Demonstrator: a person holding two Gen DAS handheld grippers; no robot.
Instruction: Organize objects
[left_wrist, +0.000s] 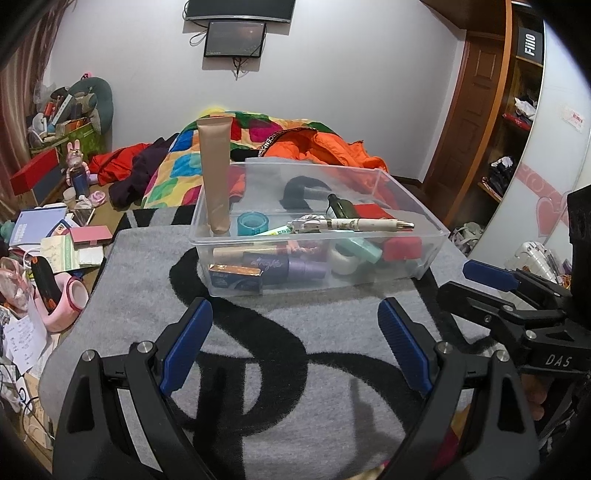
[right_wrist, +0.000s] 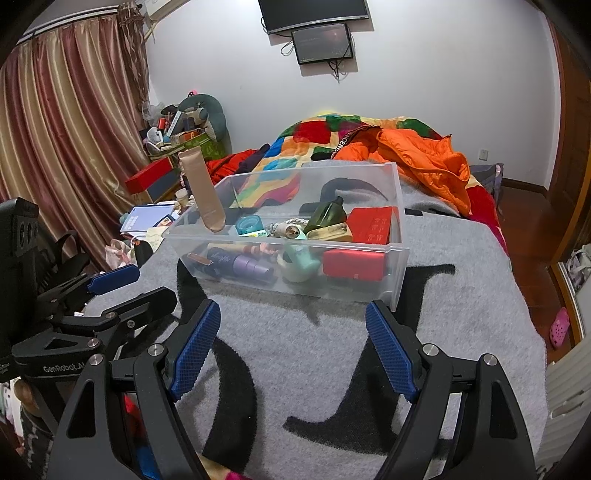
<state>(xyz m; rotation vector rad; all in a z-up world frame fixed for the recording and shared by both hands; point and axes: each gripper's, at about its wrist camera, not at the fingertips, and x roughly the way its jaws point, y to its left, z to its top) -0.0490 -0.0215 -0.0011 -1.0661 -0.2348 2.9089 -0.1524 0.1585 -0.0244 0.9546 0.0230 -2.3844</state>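
The left gripper (left_wrist: 295, 343) stands wide with nothing between its blue pads (left_wrist: 188, 347), hovering over the grey blanket (left_wrist: 325, 332) just short of the clear plastic box (left_wrist: 321, 229). The right gripper (right_wrist: 291, 350) is also spread wide and empty, on the near side of the same box, close beside its partner; each shows at the edge of the other's view.

The box sits on the blanket ahead of both grippers and already holds most of what there is to sort. A tan tube (left_wrist: 214, 173) stands upright in the far-left corner, rising well above the rim. Beside it lies a teal tape roll (left_wrist: 253, 223). A white pen (left_wrist: 351, 223) lies across the heap near the middle, a dark green bottle (left_wrist: 341, 206) tilts behind it, and 2 red cases (right_wrist: 369, 225) fill the right end. A purple tube (left_wrist: 284, 267) and a small blue carton (left_wrist: 236, 278) press against the near wall.

Risks from here, as I judge them: the tall tube looks top-heavy, so a nudge to the box or a finger brushing it could topple it out. The pen rests loosely on other things and could roll off. The box is light on soft bedding; pushing against its wall would likely slide or tip it rather than seat anything.
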